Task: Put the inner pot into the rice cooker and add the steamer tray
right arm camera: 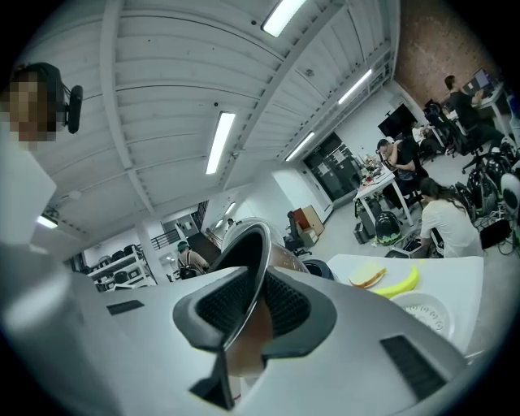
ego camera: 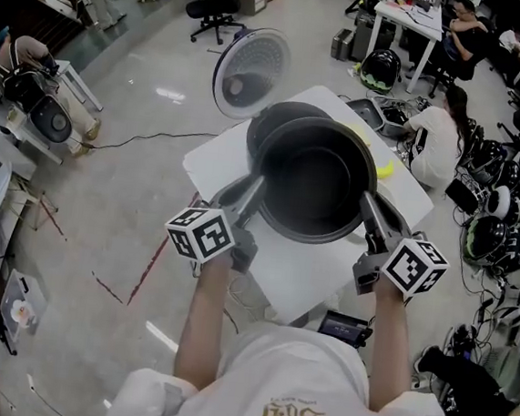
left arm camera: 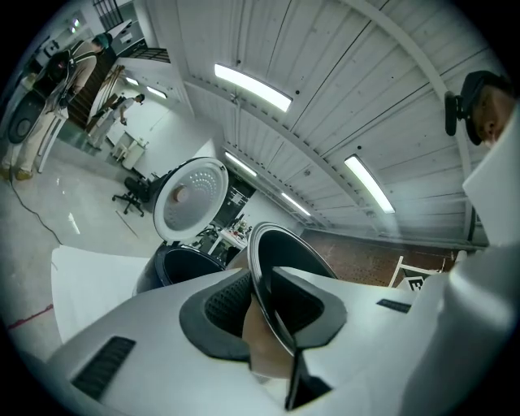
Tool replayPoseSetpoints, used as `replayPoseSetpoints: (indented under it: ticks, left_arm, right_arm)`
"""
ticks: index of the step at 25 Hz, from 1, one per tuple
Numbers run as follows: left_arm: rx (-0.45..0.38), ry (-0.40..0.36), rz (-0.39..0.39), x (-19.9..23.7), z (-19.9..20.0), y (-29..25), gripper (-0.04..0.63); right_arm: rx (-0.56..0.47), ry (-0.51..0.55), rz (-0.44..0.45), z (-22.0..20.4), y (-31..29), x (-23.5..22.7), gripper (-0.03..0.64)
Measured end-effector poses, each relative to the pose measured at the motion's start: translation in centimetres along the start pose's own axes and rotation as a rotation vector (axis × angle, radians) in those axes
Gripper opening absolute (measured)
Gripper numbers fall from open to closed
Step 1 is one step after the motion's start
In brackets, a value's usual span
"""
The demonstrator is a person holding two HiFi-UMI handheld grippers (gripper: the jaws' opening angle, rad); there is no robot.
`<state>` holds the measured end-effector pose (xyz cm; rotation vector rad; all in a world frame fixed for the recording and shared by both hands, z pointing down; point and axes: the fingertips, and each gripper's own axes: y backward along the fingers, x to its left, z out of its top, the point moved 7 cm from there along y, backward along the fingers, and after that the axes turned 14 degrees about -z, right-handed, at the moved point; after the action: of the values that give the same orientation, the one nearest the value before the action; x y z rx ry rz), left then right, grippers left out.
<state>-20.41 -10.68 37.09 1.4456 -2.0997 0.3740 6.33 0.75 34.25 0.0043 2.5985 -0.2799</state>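
Nearest to us, at the bottom of the head view, are the person's white shirt and two bare forearms reaching forward. Each hand carries tongs with a marker cube. The left tongs [ego camera: 257, 189] and the right tongs [ego camera: 368, 204] grip opposite sides of the inner pot [ego camera: 313, 180]. In the two gripper views we see the dark ribbed pads of the left tongs [left arm camera: 264, 305] and of the right tongs [right arm camera: 248, 313] drawn narrow, pinching the pot's thin rim from inside and outside.

The pot hangs level between them at mid frame, mouth up and empty, over the white surface [ego camera: 303, 280]. Just behind it stands the dark rice cooker [ego camera: 275, 126], its round lid [ego camera: 250, 72] swung up towards the upper left. The pot covers much of the cooker's opening from the head view. The left gripper view shows the cooker [left arm camera: 175, 264] beside the pot [left arm camera: 284, 252] with its mouth uncovered.

To the right on the surface lie a banana [right arm camera: 398, 284] and a slice of bread [right arm camera: 367, 276]. The white perforated steamer tray [right arm camera: 426, 313] sits closer to the lower right. Around the surface we see seated people at desks, helmets and cables on the floor at the right edge, and an office chair at the top.
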Motion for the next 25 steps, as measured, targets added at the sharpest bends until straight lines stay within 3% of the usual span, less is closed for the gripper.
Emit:
replayPoseSetpoints:
  ticks: [18,25]
  left_arm:
    - [-0.091,-0.035,0.177,5.4,4.7,-5.0,0.091]
    - [-0.102,-0.012,0.250,8.7,4.8,-6.6,0.091]
  right_arm:
    - [0.100,-0.004,0.189,4.6,-13.9,-2.7,0.075]
    - [0.158,-0.016,0.229,4.3,-19.0,-4.2,0.075]
